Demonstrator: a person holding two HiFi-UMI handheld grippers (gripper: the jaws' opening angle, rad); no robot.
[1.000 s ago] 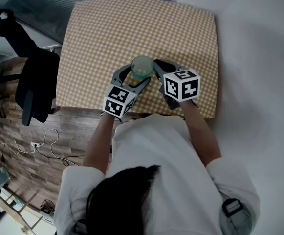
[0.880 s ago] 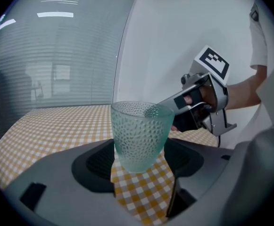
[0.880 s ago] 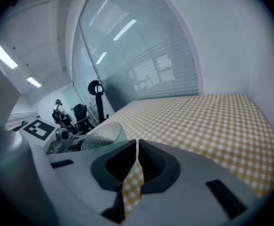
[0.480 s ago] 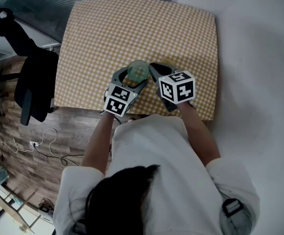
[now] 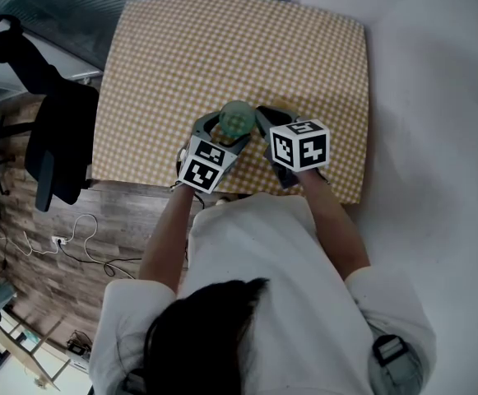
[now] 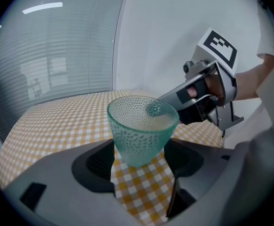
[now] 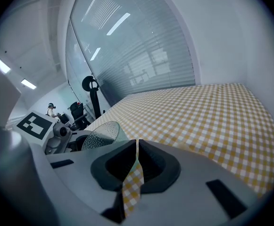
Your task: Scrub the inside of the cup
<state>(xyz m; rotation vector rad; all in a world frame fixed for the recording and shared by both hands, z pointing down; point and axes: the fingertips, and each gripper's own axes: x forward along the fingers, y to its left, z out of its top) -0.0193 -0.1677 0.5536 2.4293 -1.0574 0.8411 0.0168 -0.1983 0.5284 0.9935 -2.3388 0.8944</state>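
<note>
A green dimpled glass cup (image 6: 139, 131) is held off the checked table (image 5: 222, 48), slightly tilted, its lower part pinched by my left gripper (image 6: 139, 157). In the head view the cup (image 5: 237, 118) shows mouth up near the table's front edge, with the left gripper (image 5: 222, 132) around it. My right gripper (image 5: 262, 115) comes in from the right, jaws shut; its tip (image 6: 167, 102) meets the cup's far rim and shows as a dark blur through the glass. In the right gripper view the cup (image 7: 103, 132) lies just left of the shut jaws (image 7: 136, 147), which have nothing visible between them.
The yellow-and-white checked cloth stretches far beyond the cup. A black office chair (image 5: 53, 138) stands left of the table, over a wood floor with cables (image 5: 74, 241). A white wall (image 5: 436, 138) runs along the right. The person's torso is close to the table's front edge.
The cup and both grippers have shifted only slightly near the front edge; the right gripper's cube edged a little left toward the cup. Both grips look unchanged.
</note>
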